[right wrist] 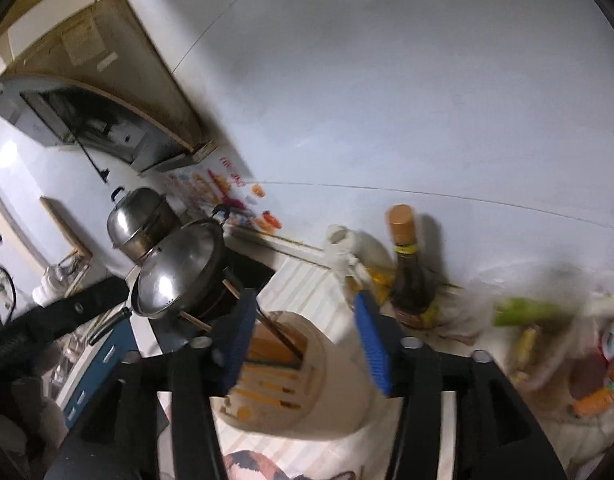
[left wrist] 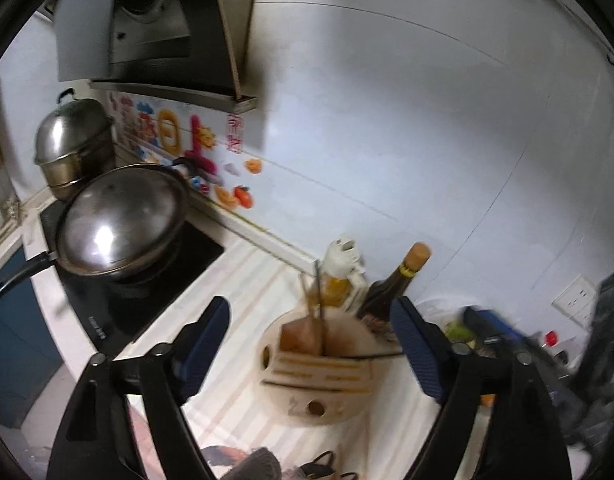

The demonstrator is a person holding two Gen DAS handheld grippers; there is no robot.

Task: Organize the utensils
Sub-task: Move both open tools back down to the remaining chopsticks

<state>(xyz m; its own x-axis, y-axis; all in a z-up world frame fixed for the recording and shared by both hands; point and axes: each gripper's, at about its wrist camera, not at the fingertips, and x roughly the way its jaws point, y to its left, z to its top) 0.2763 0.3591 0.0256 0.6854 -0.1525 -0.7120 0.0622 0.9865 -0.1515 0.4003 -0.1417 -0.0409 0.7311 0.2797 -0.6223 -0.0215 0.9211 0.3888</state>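
Note:
A round cream utensil holder [left wrist: 319,396] with slots in its top stands on the striped counter. Thin chopsticks [left wrist: 316,300] stick up out of its square compartment, and one dark stick [left wrist: 373,356] lies across the rim. My left gripper [left wrist: 310,305] is open just above the holder, its blue pads [left wrist: 205,344] wide apart with nothing pressed between them. In the right wrist view the same holder [right wrist: 331,376] sits under my right gripper [right wrist: 303,298], which is open. The chopsticks [right wrist: 281,338] lean left there, passing behind the left pad [right wrist: 239,336]. The scene is blurred.
A lidded wok [left wrist: 119,220] and a steel steamer pot [left wrist: 73,140] sit on the black hob at left. An oil jug [left wrist: 339,276] and a dark sauce bottle [left wrist: 391,288] stand behind the holder. Bags of groceries [right wrist: 547,332] lie at right.

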